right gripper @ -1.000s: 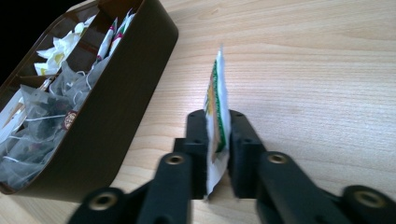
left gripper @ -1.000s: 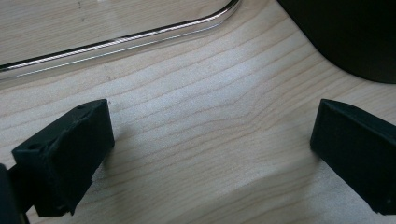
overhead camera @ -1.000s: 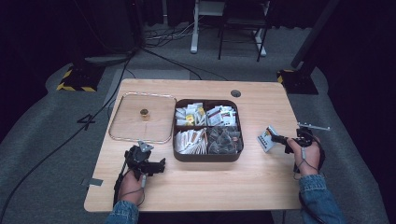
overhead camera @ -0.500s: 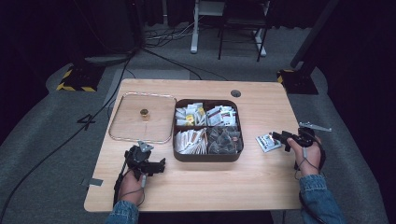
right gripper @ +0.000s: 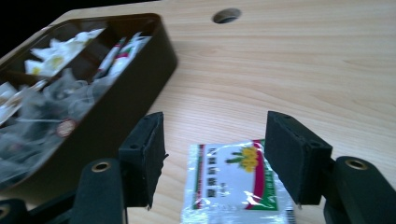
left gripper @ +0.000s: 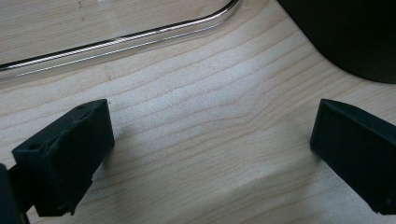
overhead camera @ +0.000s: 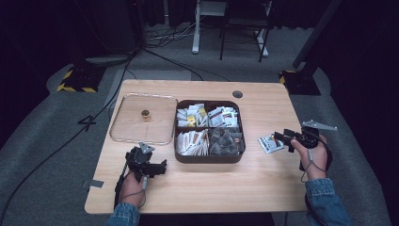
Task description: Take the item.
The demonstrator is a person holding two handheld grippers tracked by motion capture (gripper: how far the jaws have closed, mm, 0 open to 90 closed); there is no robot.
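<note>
Table (overhead camera: pixel 202 188): pale wood with a fine wavy grain, rectangular with rounded corners; a round cable hole (overhead camera: pixel 237 94) sits near its far edge.

Box (overhead camera: pixel 209 159): dark brown, rounded-square, with smooth upright walls. Dividers split it into four compartments, all filled with small sachets: white and coloured paper ones in the far two, cream paper ones at the near left, crinkly clear ones at the near right.

Lid (overhead camera: pixel 123 136): a flat clear sheet with rounded corners and a shiny edge, lying on the table just left of the box; a small brass-coloured knob (overhead camera: pixel 146 113) stands near its middle.

Sachet (right gripper: pixel 233 184): a flat, glossy foil-and-plastic packet, roughly rectangular, white with red and green bands and a yellow flower print. It lies flat on the table to the right of the box, apart from its wall.

Right gripper (overhead camera: pixel 282 139): its black, blocky, matte jaws have just been opening. They now stand apart with the sachet lying on the table between and below them, and the pads do not press on it. The right hand (overhead camera: pixel 313 157) holds it near the table's right edge.

Left gripper (overhead camera: pixel 157 167): jaws spread wide over bare wood, holding nothing, near the lid's near corner and the box's left wall.
</note>
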